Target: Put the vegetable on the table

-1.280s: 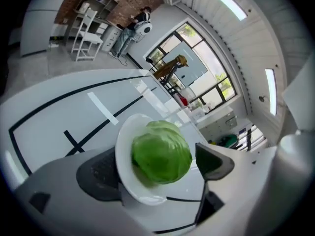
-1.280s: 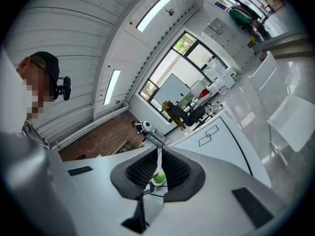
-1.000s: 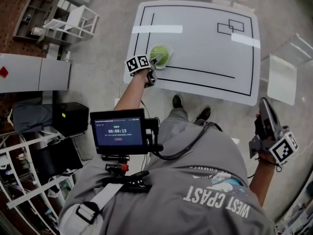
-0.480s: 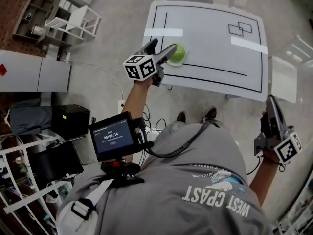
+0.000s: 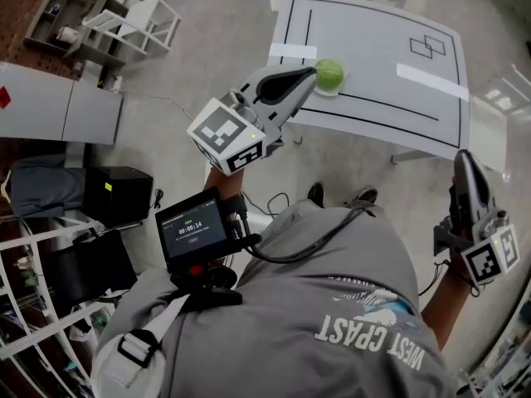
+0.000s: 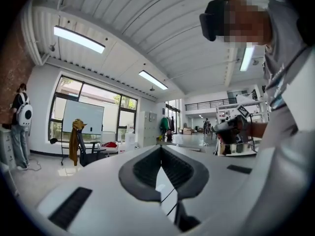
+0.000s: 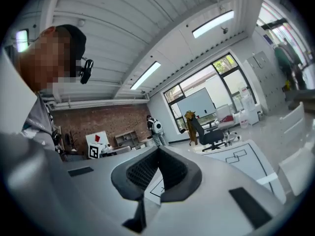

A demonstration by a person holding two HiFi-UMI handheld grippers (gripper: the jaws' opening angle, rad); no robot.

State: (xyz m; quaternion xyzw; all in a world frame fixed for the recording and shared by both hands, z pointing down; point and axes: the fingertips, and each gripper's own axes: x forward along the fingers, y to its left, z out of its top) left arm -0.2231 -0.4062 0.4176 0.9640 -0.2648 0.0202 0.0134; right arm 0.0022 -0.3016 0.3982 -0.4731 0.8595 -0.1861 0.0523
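A round green vegetable (image 5: 329,75) lies on the white table (image 5: 390,65), close to its near left edge. My left gripper (image 5: 312,76) is raised high above the floor in front of the table, and in the head view its tips only line up beside the vegetable. Its jaws have just been closing and now meet with nothing between them, as the left gripper view shows (image 6: 161,147). My right gripper (image 5: 461,161) is held out at the right, off the table. Its pads (image 7: 170,168) touch at the tip and hold nothing.
The table carries black outlines and white tape strips (image 5: 292,52). A white rack (image 5: 133,15), a white cabinet (image 5: 62,110) and a black box (image 5: 116,193) stand at the left. A chest-mounted screen (image 5: 192,229) hangs below. A person (image 6: 20,127) stands by the windows.
My left gripper has let go of the vegetable on the table, risen high toward the camera, rolled and shut its jaws. The right gripper has shifted a little.
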